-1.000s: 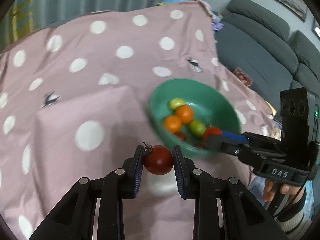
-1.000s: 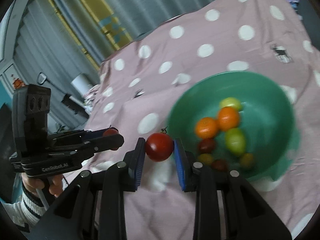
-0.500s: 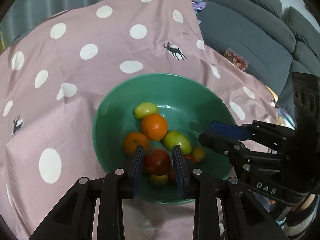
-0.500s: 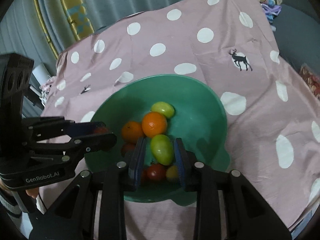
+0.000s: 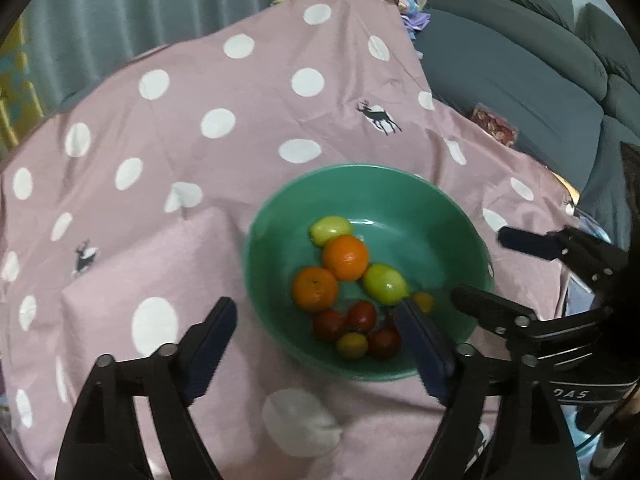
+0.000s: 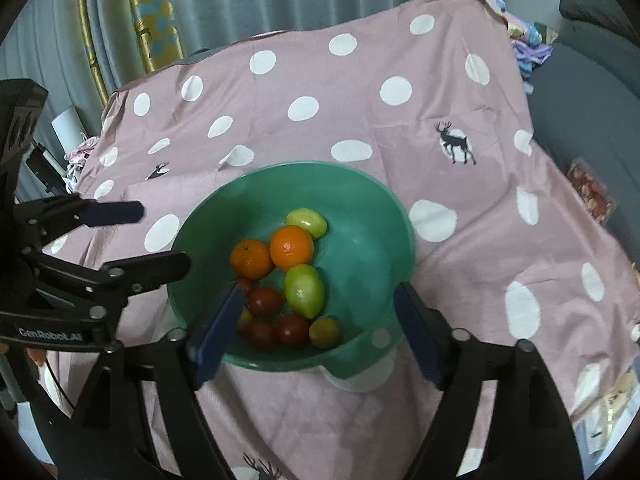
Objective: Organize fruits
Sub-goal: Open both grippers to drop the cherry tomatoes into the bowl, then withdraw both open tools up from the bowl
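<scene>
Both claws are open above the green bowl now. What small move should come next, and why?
Probably lift both claws up and back from the green bowl. The left claw and right claw have just been opening and nothing is between their jaws, while the red tomatoes lie in the bowl with the oranges. No loose fruit shows on the pink cloth.

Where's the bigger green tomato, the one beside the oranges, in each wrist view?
Left wrist: the bigger green tomato lies right of centre in the green bowl, right of both oranges.
Right wrist: it lies near mid-frame, below the oranges.
Shared landmark: the rear orange touching it.
</scene>
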Demonstrator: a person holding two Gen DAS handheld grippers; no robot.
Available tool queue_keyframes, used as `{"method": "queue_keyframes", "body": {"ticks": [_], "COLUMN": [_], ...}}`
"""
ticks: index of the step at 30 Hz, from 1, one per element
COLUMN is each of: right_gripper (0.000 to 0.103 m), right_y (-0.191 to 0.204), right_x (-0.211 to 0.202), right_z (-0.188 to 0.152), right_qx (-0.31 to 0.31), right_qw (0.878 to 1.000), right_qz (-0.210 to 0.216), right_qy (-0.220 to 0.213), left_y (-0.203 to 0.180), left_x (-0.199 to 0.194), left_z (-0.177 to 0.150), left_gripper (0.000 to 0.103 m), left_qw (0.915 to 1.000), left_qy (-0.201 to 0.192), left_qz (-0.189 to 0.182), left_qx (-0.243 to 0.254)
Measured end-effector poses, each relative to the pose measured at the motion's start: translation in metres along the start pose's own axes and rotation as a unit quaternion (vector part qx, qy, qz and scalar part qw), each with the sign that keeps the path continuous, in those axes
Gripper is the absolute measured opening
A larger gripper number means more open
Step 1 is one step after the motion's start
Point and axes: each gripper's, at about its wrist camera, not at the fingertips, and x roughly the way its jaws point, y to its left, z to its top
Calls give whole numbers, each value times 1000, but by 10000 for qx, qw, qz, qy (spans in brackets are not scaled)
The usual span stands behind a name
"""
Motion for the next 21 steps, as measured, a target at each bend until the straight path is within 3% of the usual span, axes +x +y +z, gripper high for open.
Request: {"method": "queue_keyframes", "body": {"ticks": [4, 11, 14, 21], "right_gripper": [95, 96, 97, 97], "right_y": [8, 23, 25, 24], "right_x": [-15, -42, -52, -62], "right_z": [1, 4, 6, 6], "right_qx": [-273, -695, -707, -629], "right_qw": [9994, 9975, 9973, 9976], "right_qz": [-193, -98, -90, -46], "right_qy": [17, -74, -186, -303], "left_y": [2, -3, 1, 2], "left_x": [-15, -42, -51, -60], "left_z": [-1, -2, -1, 1], "left_gripper": [99, 102, 102, 102], "left_qw": [9995, 9989, 9988, 9979], "left_qy": [-31, -187, -322, -309], "left_qz": [287, 426, 310, 519], "left_qx": [-105, -31, -195, -223]}}
